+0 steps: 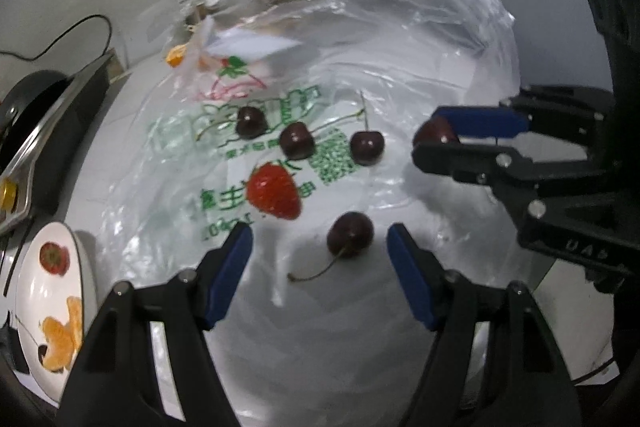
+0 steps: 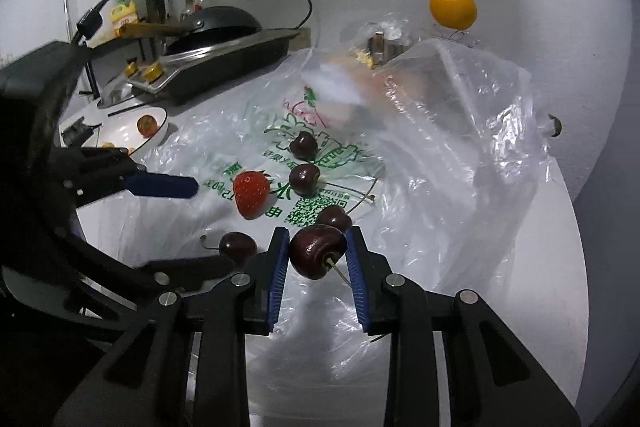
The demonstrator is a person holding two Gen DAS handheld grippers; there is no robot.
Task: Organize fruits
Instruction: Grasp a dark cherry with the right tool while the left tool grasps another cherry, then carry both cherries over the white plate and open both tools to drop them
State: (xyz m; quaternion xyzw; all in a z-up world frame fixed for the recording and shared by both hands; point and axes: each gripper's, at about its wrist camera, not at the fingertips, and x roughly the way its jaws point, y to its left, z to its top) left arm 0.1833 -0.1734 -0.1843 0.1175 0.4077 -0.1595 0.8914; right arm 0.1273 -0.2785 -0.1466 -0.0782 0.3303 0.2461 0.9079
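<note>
While right tongs (image 2: 317,254) clamp a cherry (image 2: 316,255), its stem is half hidden.

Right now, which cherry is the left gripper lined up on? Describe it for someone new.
Start at the printed plastic bag spread on the counter. Below the strawberry lies a lone cherry, nearest the left gripper. Unlike the row of cherries above, its stem curls toward the camera.

The clear plastic bag (image 1: 360,75) carries green printed lettering, a green square code and a pink outline drawing. The glossy cherries (image 1: 295,141) are dark maroon. The strawberry (image 1: 274,191) is bright red. The round orange (image 2: 453,7) is uniform orange. The white ceramic bowl (image 1: 82,267) holds orange segments. The gripper pads (image 2: 279,267) are blue on black fingers.
</note>
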